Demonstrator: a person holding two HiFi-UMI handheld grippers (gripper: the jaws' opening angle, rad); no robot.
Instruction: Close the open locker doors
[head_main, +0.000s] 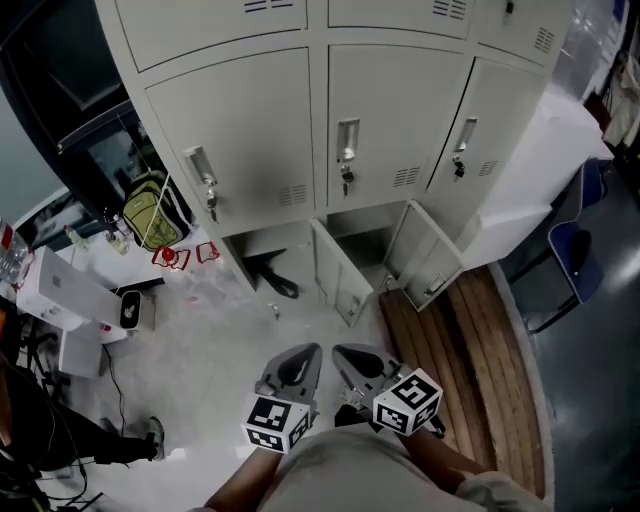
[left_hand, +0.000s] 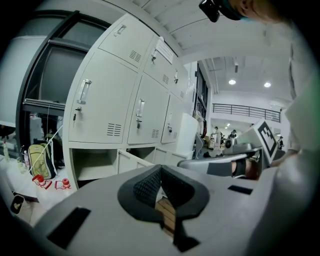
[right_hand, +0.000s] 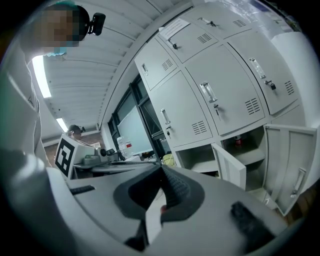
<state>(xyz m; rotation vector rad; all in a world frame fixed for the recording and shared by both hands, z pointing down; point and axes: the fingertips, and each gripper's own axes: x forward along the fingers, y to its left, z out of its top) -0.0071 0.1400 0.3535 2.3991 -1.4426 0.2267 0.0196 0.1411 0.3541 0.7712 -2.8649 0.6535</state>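
Head view: left gripper (head_main: 296, 366) and right gripper (head_main: 362, 364) sit near the body, jaws pinched together on nothing, likely as blunt pushers; the middle locker door (head_main: 338, 272) and right locker door (head_main: 428, 256) stand ajar well ahead, bottom row

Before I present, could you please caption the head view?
Both shut, left gripper and right gripper face lockers with two bottom doors open.

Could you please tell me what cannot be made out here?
Head view: dark object in the left open locker compartment, shadowed.
Right gripper view: small red item in another open compartment, too small.
Same view: white paper notice on an upper door, print illegible.
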